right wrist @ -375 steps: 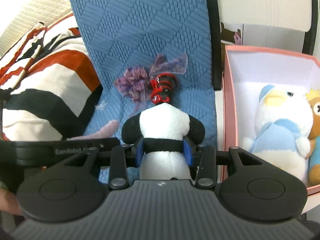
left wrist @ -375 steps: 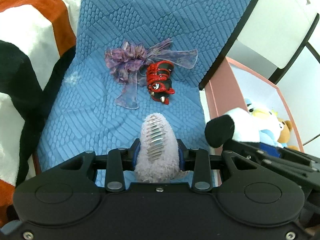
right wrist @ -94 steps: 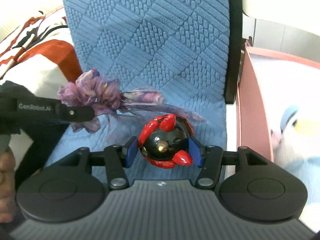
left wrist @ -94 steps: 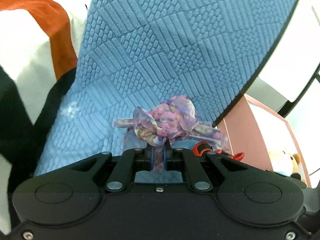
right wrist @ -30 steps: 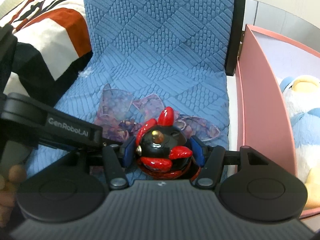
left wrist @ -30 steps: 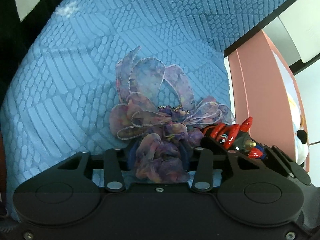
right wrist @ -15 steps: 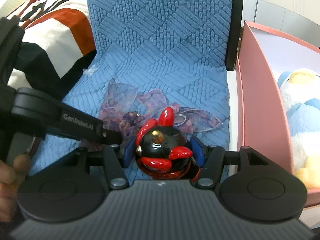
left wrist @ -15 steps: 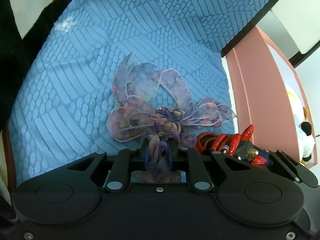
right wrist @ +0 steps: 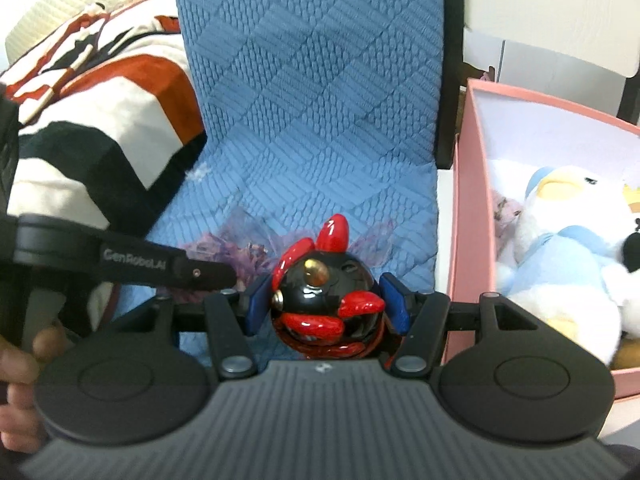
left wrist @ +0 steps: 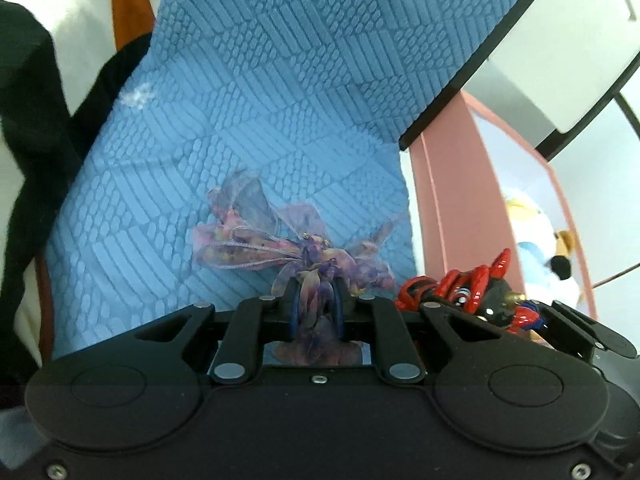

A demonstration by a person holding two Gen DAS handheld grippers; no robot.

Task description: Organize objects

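Left gripper (left wrist: 316,300): angled steeply down over the blue quilted cushion (left wrist: 248,120), jaws narrow, pinching a fold of the purple organza bow (left wrist: 256,240); its loops fan out ahead of the blue pads.
Right gripper (right wrist: 326,304): tilted down toward the same cushion, jaws about half wide, clamped on the black and red figurine (right wrist: 326,300), one pad on each flank.
Relation: the two grippers sit just beside each other, left one crossing the right view's left edge.
Person's hand (right wrist: 24,364): bare fingers wrapped on the left gripper's handle, lower left.
Pink box (right wrist: 468,200): right of the cushion, holding a white and blue plush penguin (right wrist: 560,232).
Striped blanket (right wrist: 92,112): left of the cushion.
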